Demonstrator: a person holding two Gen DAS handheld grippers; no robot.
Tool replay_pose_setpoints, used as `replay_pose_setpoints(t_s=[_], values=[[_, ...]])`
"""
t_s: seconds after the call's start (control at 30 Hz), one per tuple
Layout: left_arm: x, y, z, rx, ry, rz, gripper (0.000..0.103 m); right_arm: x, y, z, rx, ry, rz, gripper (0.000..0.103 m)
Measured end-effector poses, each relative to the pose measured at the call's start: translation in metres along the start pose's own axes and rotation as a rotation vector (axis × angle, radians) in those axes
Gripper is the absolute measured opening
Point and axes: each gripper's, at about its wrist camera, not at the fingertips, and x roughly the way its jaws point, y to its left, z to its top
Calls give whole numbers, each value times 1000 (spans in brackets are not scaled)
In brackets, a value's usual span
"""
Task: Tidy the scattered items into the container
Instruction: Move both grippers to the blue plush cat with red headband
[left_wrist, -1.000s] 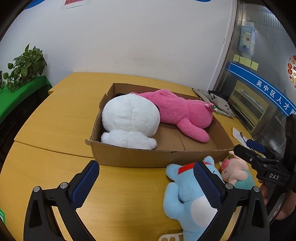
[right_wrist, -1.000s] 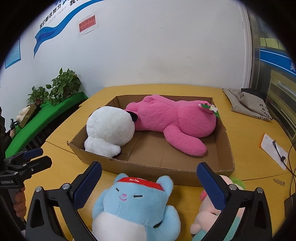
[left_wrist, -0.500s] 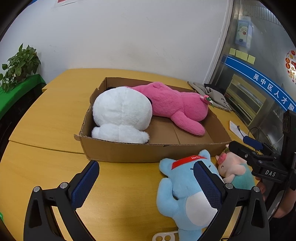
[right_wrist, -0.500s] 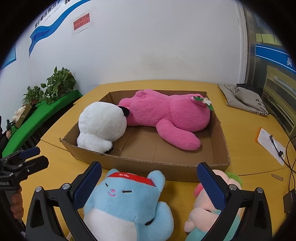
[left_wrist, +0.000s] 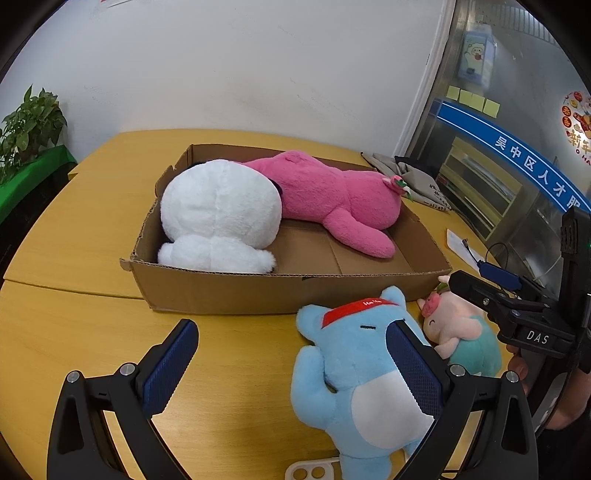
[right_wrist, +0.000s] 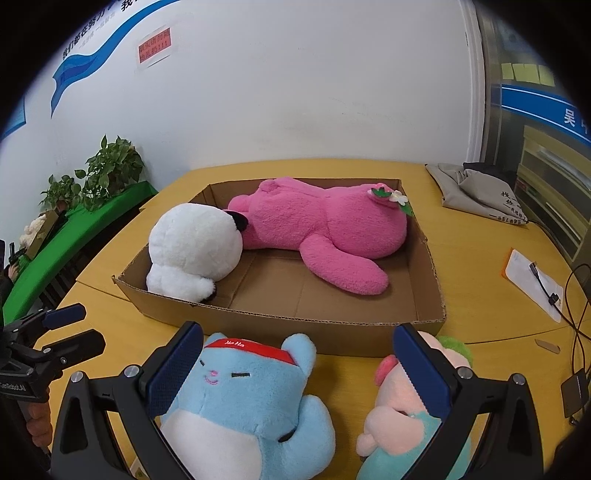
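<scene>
Seen from the left wrist, the left tool (left_wrist: 291, 365) is hanging released over the yellow surface (left_wrist: 74, 332), its right pad overlapping the blue plush (left_wrist: 354, 373) lying just outside the cardboard box's (left_wrist: 258, 291) near wall, beside a small pink-and-teal plush (left_wrist: 458, 332); inside the box, a white plush (left_wrist: 218, 218) and a pink plush (left_wrist: 332, 199) are lying side by side. From the right wrist, the right tool (right_wrist: 299, 365) is gaping wide and gripping nothing, its fingers straddling the blue plush (right_wrist: 243, 398) with the small pink-and-teal plush (right_wrist: 399, 410) beside its right pad, both near the surface's front edge.
</scene>
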Motion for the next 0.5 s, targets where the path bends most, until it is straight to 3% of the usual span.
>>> replay_pose_setpoints(t_s=[0.33, 0.5], values=[[10, -3, -4, -5, 28, -35, 103, 1, -3, -3, 5, 9, 7, 103], [20, 4, -9, -47, 75, -103, 103, -3, -5, -11, -20, 26, 108, 103]])
